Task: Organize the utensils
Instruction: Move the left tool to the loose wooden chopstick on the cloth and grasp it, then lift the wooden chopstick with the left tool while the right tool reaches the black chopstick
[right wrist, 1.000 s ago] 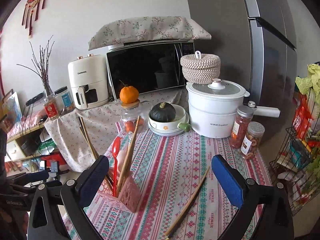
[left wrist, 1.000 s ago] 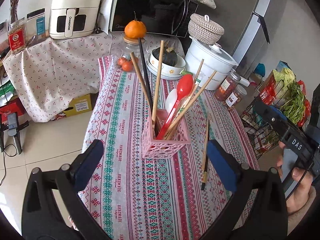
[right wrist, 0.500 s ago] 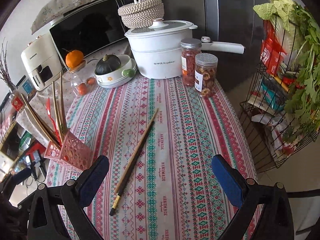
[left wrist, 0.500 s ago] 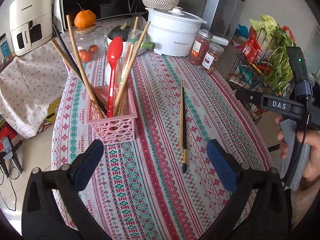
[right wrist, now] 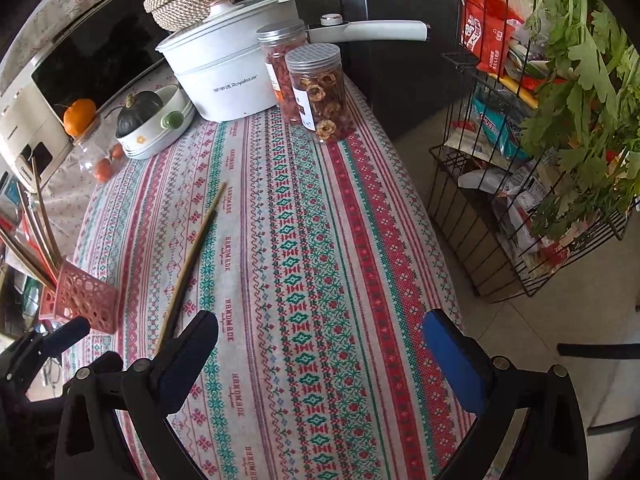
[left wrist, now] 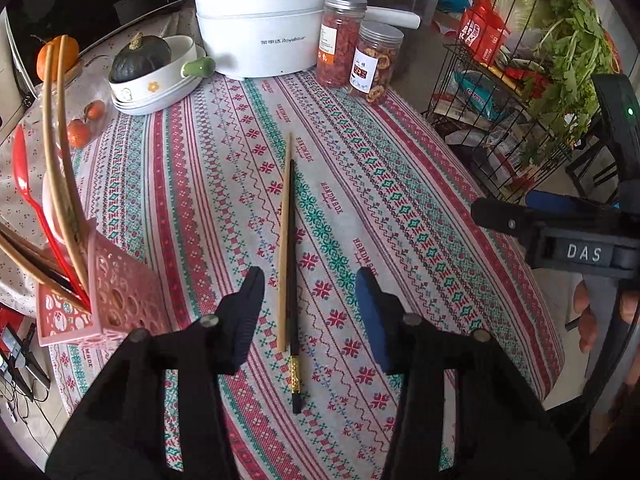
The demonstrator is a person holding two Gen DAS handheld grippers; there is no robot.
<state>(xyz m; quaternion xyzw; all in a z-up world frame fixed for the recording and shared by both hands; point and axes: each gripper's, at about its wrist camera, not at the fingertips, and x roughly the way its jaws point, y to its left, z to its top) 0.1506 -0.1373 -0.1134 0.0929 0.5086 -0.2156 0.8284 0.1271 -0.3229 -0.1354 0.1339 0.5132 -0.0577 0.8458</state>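
The left gripper [left wrist: 310,296] hangs low over the table with its jaws partly open, holding nothing; the two fingers straddle the near ends of a loose pair of chopsticks, one pale wooden chopstick [left wrist: 285,240] and one black chopstick [left wrist: 293,280] with a gold band, lying side by side and touching. Whether the pads touch the cloth cannot be told. The right gripper [right wrist: 320,344] is spread wide and empty, above bare cloth nearer the table's edge, with the chopsticks off at its 10 o'clock.

At 9 o'clock from the left gripper stands a pink perforated utensil holder [left wrist: 116,300], holding more wooden chopsticks and a red spoon [left wrist: 28,192]. The round table wears a striped patterned tablecloth [left wrist: 400,208]. At 12 o'clock sit a white Royalstar pot [left wrist: 260,32], two clear jars of dried food [left wrist: 360,56], and a bowl with a dark green squash [left wrist: 140,58]. A wire rack of greens [right wrist: 560,120] stands on the floor at 2 o'clock.
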